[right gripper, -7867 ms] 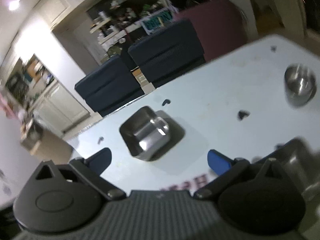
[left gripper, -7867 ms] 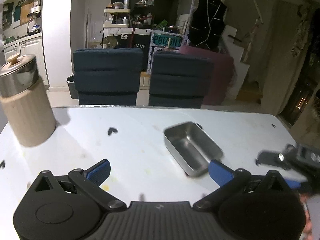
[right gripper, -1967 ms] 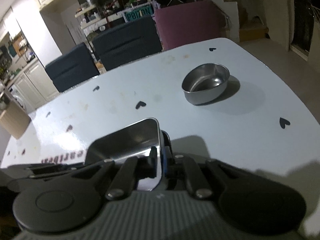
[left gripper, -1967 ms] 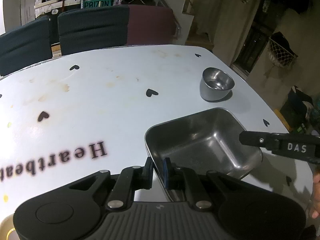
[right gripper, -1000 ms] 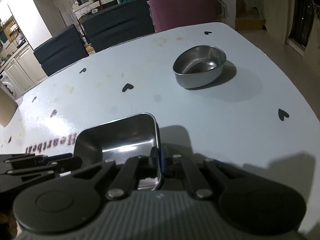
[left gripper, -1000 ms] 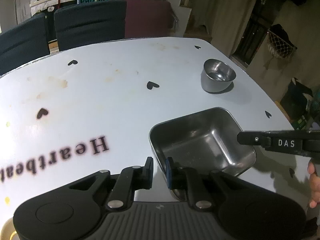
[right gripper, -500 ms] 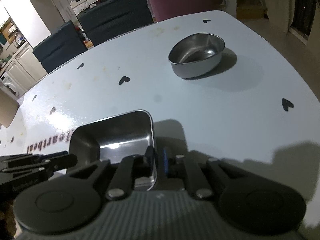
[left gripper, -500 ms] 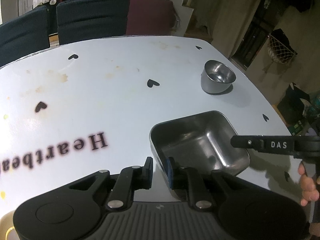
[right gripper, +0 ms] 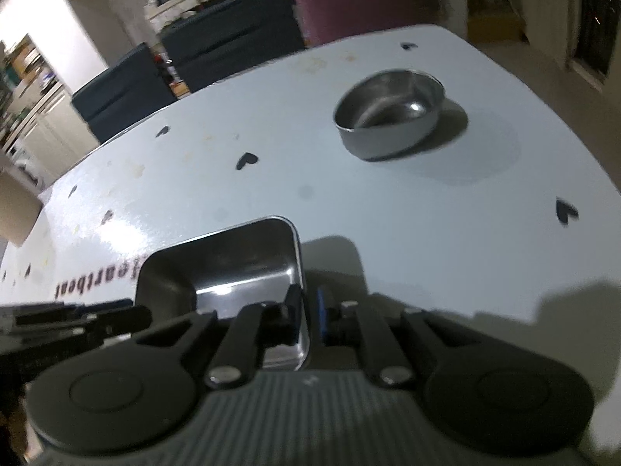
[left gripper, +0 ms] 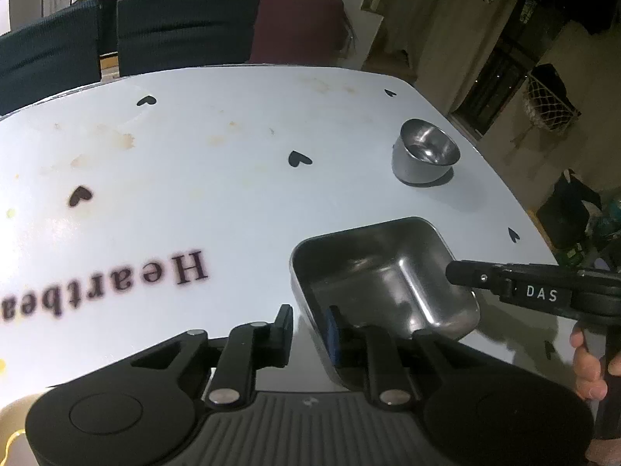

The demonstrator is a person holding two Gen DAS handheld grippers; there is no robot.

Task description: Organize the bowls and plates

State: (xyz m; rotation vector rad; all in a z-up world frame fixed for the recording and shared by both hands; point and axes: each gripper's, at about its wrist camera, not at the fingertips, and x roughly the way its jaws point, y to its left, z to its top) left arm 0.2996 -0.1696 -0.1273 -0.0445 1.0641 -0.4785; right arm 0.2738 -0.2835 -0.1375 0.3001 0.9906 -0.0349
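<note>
We note the rectangular steel tray (left gripper: 384, 272) sitting on the white table (left gripper: 233, 163) near the round steel bowl (left gripper: 425, 153), its rim between the opening jaws of our left gripper (left gripper: 310, 328), right gripper (right gripper: 306, 312) slightly parted astride the opposite rim.

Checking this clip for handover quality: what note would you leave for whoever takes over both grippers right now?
Left gripper: jaws opening, astride the near rim of the rectangular steel tray; the pads are not pressing it.
Right gripper: jaws slightly apart astride the tray's wall on its other side; a gap shows at the blue pad.
Things: the tray rests on the white table. The round steel bowl stands apart, farther along the table.
Done: tray set down, short of the bowl.
Left: probably lift both grippers clear of the tray, then put the bowl with it or in it.
</note>
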